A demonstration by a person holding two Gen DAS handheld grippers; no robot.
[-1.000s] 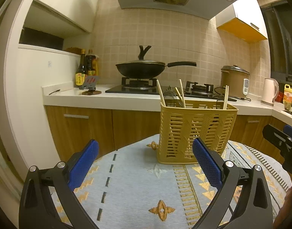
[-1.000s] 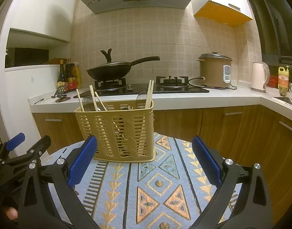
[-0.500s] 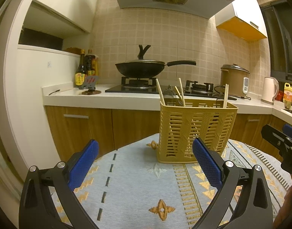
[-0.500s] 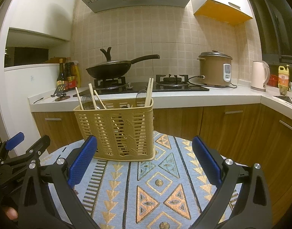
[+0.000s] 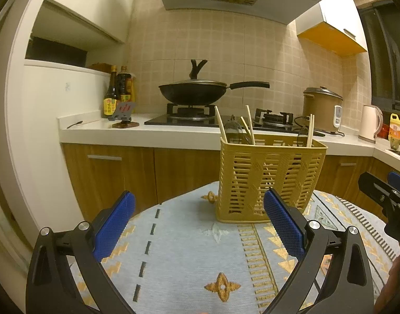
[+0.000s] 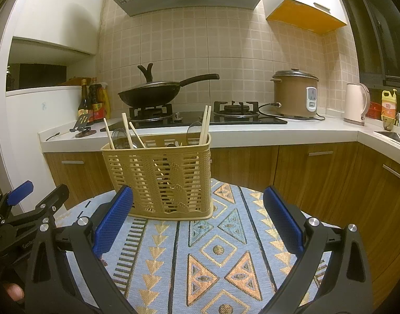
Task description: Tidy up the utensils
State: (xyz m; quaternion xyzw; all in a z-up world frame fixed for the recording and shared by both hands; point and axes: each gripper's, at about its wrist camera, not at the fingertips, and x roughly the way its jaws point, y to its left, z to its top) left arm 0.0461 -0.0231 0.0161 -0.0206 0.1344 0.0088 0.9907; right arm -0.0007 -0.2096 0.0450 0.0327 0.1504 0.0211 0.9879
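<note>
Chopsticks (image 5: 222, 127), pale wooden ones, are poking up out of a tan slotted plastic utensil basket (image 5: 268, 180) that's sitting upright on a round table covered with a light blue patterned tablecloth (image 5: 184, 251); a couple of clear plastic spoons (image 5: 235, 130) are sticking out of the same basket too. From the left wrist view, the left gripper (image 5: 198, 221) with its blue padded fingers is hovering low over the cloth, spread wide and gripping nothing, with the basket sitting just ahead and a bit to the right of it, and the right gripper's tips are peeking in at the right edge. Behind it all a black wok (image 5: 193, 93) is resting on the gas stove. Swapping to the right wrist view, the right gripper (image 6: 198, 219) is also hanging wide apart and empty over the cloth, and the basket is standing ahead toward its left finger, not touching it. The left gripper is showing at the lower left edge.
</note>
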